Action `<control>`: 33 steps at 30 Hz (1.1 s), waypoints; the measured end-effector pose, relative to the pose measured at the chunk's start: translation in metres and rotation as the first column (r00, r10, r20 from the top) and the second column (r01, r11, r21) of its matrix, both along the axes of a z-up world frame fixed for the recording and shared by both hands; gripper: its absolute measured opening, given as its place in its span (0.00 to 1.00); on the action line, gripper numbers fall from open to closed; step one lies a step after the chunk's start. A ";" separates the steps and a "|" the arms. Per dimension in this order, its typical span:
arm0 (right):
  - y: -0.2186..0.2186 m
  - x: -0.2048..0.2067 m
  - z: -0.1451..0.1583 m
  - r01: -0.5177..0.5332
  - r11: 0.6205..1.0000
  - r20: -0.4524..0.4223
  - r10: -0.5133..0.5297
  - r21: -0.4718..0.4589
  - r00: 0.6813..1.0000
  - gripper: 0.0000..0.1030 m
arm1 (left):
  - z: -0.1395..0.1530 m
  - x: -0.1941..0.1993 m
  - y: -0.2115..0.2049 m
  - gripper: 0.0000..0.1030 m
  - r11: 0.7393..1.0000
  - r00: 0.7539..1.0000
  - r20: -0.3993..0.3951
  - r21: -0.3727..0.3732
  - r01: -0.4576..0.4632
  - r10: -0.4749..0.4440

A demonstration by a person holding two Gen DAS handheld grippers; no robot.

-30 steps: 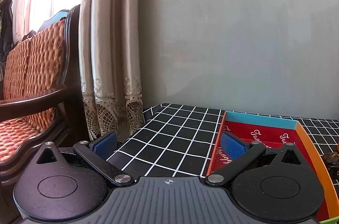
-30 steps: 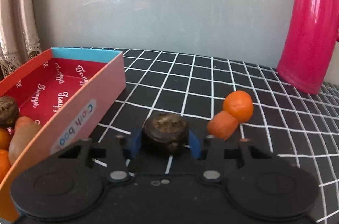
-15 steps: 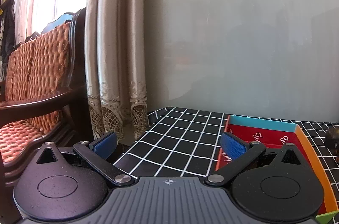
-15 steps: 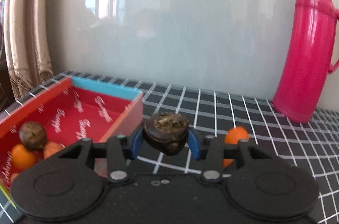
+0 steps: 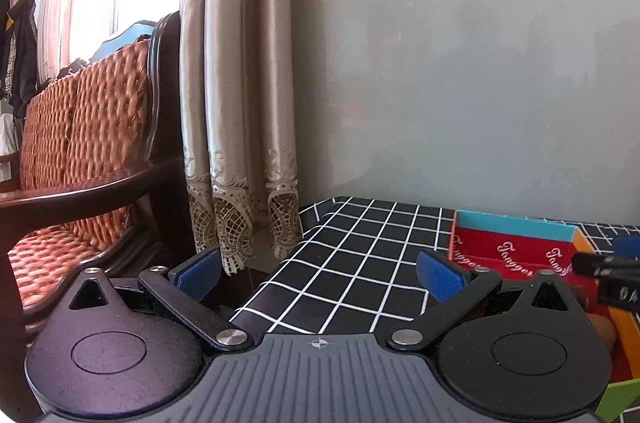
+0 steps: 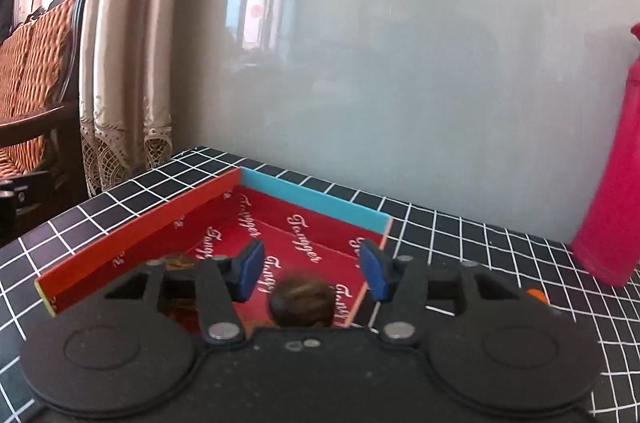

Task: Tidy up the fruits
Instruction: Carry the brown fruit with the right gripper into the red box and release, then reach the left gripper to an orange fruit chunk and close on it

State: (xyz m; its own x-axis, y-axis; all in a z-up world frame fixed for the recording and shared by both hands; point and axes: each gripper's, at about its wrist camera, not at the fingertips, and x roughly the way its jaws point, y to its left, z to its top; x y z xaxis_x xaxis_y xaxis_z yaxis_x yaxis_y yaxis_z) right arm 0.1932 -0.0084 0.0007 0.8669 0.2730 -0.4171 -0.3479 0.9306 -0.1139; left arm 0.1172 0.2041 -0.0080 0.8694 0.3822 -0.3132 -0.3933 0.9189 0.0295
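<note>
My right gripper (image 6: 312, 273) hangs over the red-lined box (image 6: 140, 223) and its jaws are opening. The dark brown round fruit (image 6: 302, 303) sits blurred just below and between the blue pads (image 6: 250, 271), which stand clear of it. Another brown fruit (image 6: 178, 260) peeks from behind the left finger inside the box. An orange fruit (image 6: 536, 295) lies on the cloth outside the box, to the right. My left gripper (image 5: 320, 275) is open and holds nothing, left of the box (image 5: 516, 255); the right gripper's tip (image 5: 608, 275) shows at that view's right edge.
A black tablecloth with white grid (image 5: 352, 263) covers the table, whose left edge is by the curtain (image 5: 236, 103). A woven chair (image 5: 80, 143) stands left of it. A tall pink thermos (image 6: 612, 183) stands at the back right against the grey wall.
The right gripper carried the brown fruit up and left from the cloth to over the box, then its pads spread and the fruit slipped below them. The left gripper stayed open.
</note>
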 end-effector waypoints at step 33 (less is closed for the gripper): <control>-0.178 -0.019 0.010 0.340 0.938 0.034 -0.343 0.071 0.939 0.59 | 0.012 0.020 -0.122 1.00 0.972 0.972 0.026 -0.002 0.235 -0.235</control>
